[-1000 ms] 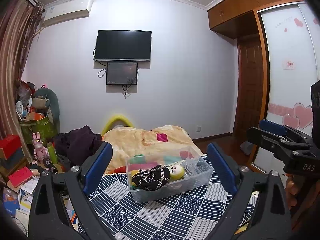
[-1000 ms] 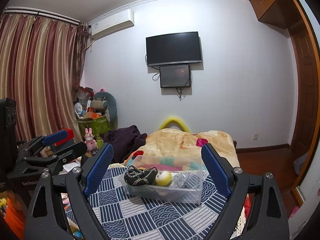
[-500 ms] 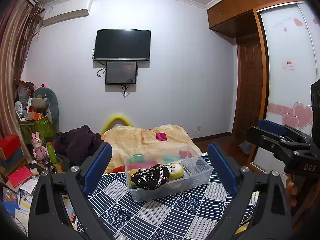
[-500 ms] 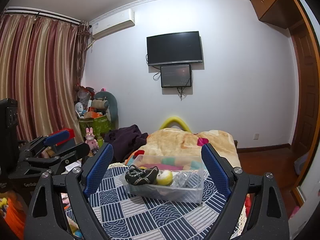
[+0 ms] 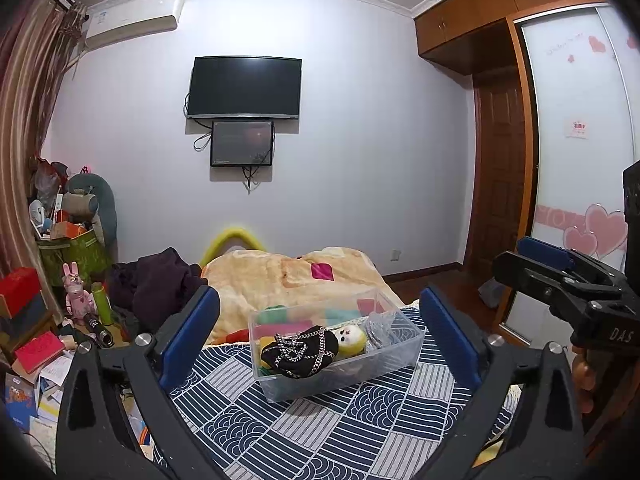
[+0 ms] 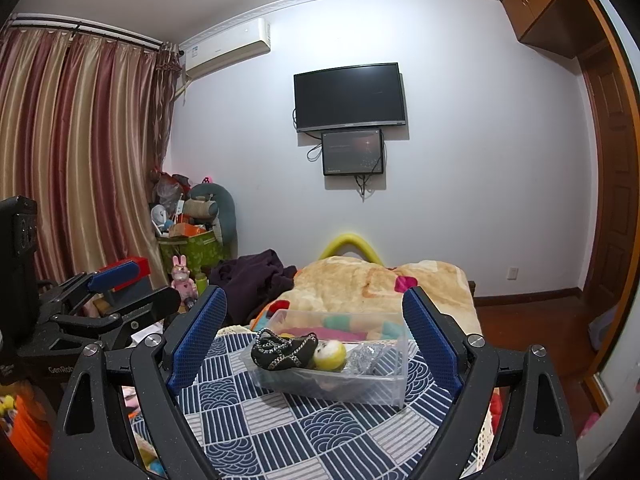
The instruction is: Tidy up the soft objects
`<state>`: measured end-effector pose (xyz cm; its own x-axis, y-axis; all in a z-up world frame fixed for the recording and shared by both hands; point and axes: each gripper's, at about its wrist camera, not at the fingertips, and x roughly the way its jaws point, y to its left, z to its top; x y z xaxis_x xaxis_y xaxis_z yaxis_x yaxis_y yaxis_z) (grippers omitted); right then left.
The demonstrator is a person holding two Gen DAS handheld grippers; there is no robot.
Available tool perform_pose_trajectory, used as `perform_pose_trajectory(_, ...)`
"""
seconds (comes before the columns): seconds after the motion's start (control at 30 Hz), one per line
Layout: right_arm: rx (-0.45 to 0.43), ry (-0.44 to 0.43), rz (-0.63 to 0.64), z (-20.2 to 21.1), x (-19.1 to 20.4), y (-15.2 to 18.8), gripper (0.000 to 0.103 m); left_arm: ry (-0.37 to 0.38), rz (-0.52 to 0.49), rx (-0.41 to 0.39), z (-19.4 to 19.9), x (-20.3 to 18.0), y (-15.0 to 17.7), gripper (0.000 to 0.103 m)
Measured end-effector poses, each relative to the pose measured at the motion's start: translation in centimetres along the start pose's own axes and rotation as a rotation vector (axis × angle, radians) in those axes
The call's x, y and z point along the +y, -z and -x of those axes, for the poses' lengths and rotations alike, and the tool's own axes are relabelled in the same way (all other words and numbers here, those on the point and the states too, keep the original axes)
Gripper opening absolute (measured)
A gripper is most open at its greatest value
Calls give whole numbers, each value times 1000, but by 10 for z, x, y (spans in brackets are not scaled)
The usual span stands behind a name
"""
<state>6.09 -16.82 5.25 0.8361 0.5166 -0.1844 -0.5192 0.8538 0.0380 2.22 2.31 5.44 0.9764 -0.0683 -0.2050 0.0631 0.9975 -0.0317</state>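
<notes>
Hovering above the blue-and-white wave-patterned quilt (image 5: 320, 432), both grippers hang well back from the work with nothing between their blue pads. The left gripper (image 5: 320, 344) has its jaws spread wide and empty, and the right gripper (image 6: 316, 344) likewise stands fully parted with nothing held.

The clear rectangular plastic storage box (image 5: 400, 354) sits on the quilt ahead of both tools. Inside it lie a black soft pouch wrapped in silver chain (image 5: 300, 352), a small yellow plush ball with a doll-like face (image 5: 351, 338) touching it, and a crumpled silvery clear bag (image 6: 366, 356) at the far end. More coloured pieces show through the back wall, too blurred to name.

Judging by the loaded box and the idle tools, the sorting looks largely done, or paused between 2 items. Any next move would call for finding a loose soft item on the peach fleece blanket (image 5: 280, 276) or the dark purple heap of clothing (image 5: 160, 284) and lowering 1 gripper onto it.

Legible writing: "DAS" on the right gripper's body in the left wrist view, and "GenRob", cut off, on the left gripper's body in the right wrist view.
</notes>
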Motion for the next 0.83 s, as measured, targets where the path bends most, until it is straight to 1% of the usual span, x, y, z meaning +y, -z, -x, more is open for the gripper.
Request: perform_pose_trajectory(0.83,3,-1,-3,1,1,1,89,26,-4,12,1,-3,0,101)
